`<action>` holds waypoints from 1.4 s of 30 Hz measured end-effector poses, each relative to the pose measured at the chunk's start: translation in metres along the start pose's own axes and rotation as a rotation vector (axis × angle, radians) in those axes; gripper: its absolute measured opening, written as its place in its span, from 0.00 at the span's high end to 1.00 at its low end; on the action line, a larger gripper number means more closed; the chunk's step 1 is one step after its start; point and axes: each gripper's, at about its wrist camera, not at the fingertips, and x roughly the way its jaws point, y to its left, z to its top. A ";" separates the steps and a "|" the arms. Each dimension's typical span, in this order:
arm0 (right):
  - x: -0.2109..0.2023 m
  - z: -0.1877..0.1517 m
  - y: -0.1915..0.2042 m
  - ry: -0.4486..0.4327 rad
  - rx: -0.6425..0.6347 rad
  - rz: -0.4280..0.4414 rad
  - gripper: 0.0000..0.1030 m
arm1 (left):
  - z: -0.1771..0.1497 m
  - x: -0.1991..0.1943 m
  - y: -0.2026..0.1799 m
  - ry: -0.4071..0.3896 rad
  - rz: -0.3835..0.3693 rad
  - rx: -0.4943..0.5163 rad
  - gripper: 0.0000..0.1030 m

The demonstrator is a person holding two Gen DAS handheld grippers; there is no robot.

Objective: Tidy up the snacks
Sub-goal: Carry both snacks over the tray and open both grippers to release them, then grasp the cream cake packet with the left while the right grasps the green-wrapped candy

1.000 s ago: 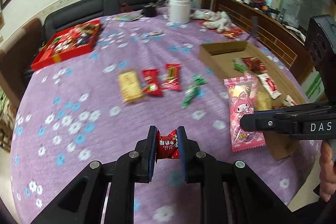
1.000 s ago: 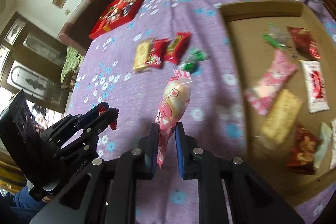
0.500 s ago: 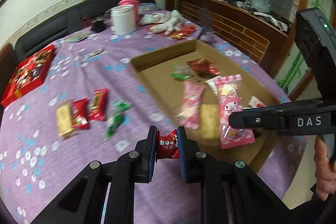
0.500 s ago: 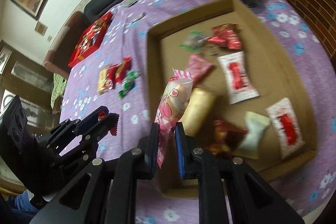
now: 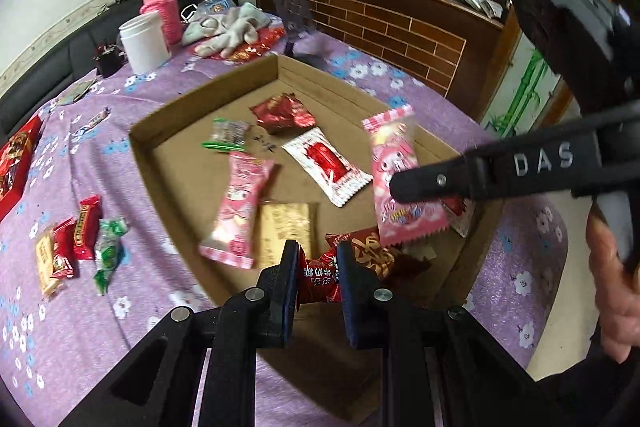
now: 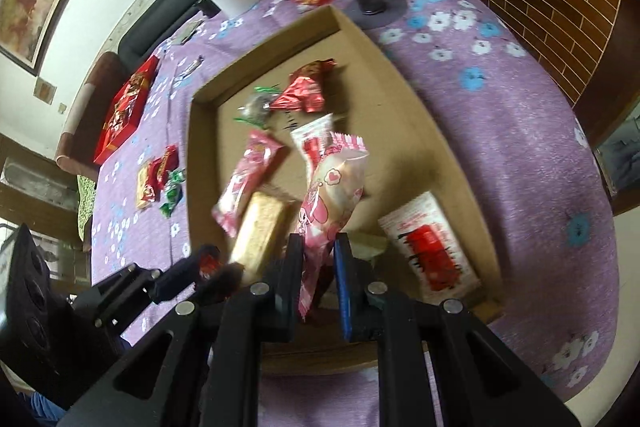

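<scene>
Left wrist view: the left gripper clenches a red candy above the box's near edge; the right gripper grips a pink packet over it. Several snacks already lie inside. Farther left, four loose snacks wait on the tablecloth.

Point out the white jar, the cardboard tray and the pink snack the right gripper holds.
white jar (image 5: 145,43), left wrist view, on its side wall.
cardboard tray (image 5: 208,89), left wrist view, on its far-left wall.
pink snack (image 6: 334,195), right wrist view, on its middle.
</scene>
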 end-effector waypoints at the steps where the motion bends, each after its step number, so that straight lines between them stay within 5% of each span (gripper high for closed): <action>1: 0.001 0.001 -0.001 0.002 -0.004 -0.002 0.85 | 0.000 0.003 -0.001 0.006 0.000 0.003 0.82; 20: 0.010 0.010 -0.011 0.016 -0.003 -0.054 0.85 | -0.005 0.017 -0.020 0.036 0.040 0.060 0.78; 26: 0.002 0.009 -0.013 -0.016 0.010 -0.075 0.85 | -0.003 0.013 -0.021 0.016 0.045 0.072 0.60; 42: -0.008 -0.005 0.010 -0.051 0.003 -0.070 0.84 | -0.002 -0.022 0.007 -0.063 0.087 0.020 0.60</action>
